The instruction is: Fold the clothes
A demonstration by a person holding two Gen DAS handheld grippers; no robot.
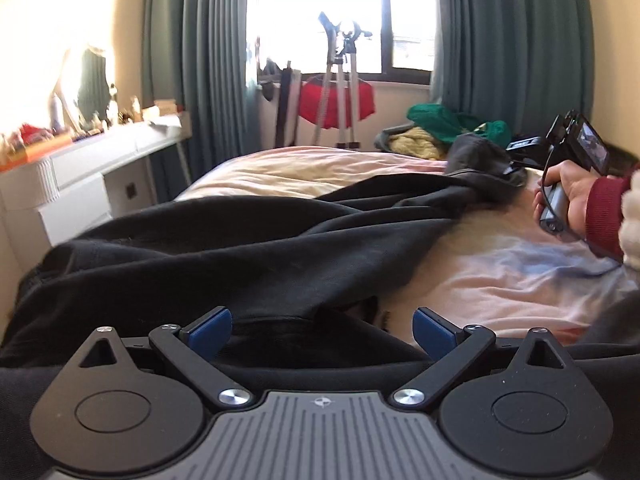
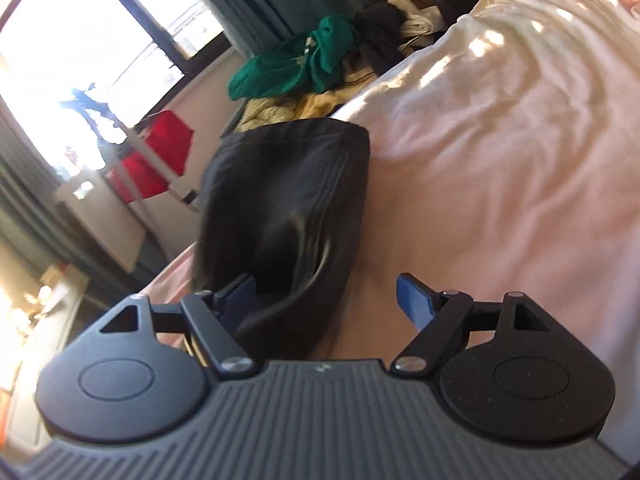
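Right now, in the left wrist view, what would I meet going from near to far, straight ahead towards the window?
Left hand-held gripper → black garment → pink bedcover → tripod with a red cloth behind it → window.

Both the left tongs [image 1: 322, 330] and the right tongs [image 2: 326, 300] are gaping wide, while the right hand [image 1: 576, 196], at the frame's right edge, is gripping its handle.

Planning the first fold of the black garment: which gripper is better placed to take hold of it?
Probably the left gripper: open, with the black garment bunched between its fingers. The right gripper, also open, meets only a narrow end.
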